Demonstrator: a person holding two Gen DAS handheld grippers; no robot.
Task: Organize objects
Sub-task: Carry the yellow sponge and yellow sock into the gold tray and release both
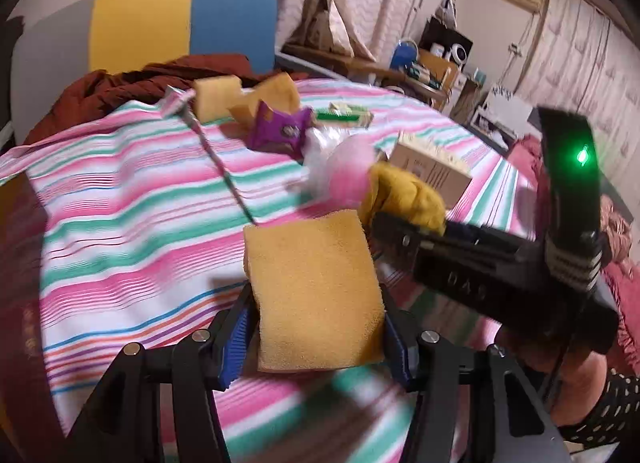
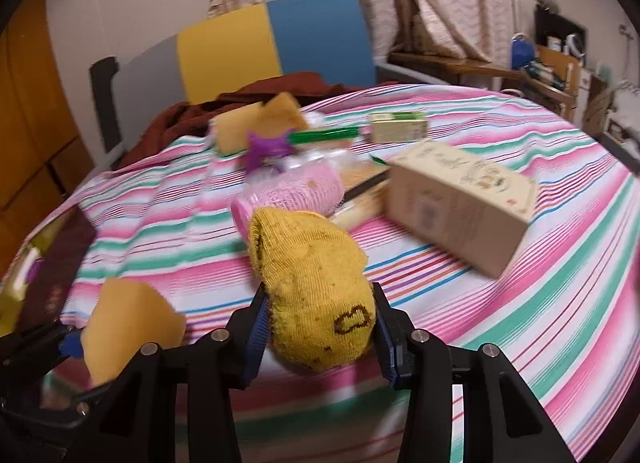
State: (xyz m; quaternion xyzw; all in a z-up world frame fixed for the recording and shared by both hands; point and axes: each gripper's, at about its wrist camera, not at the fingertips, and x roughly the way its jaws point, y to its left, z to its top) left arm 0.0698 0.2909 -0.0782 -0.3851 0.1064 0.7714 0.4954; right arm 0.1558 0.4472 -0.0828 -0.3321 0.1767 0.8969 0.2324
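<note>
While grippers hold 2: 3 sponges [image 1: 316, 295], 1 sock [image 2: 316, 295].

You can read "DAS" in pale letters on the black body of the right gripper [image 1: 448, 279]. Print on the cream box [image 2: 460, 207] is too blurred to read.

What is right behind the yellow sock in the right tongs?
A pink roll lies on the striped sheet just behind the yellow sock. The sock covers the roll's near edge.
</note>
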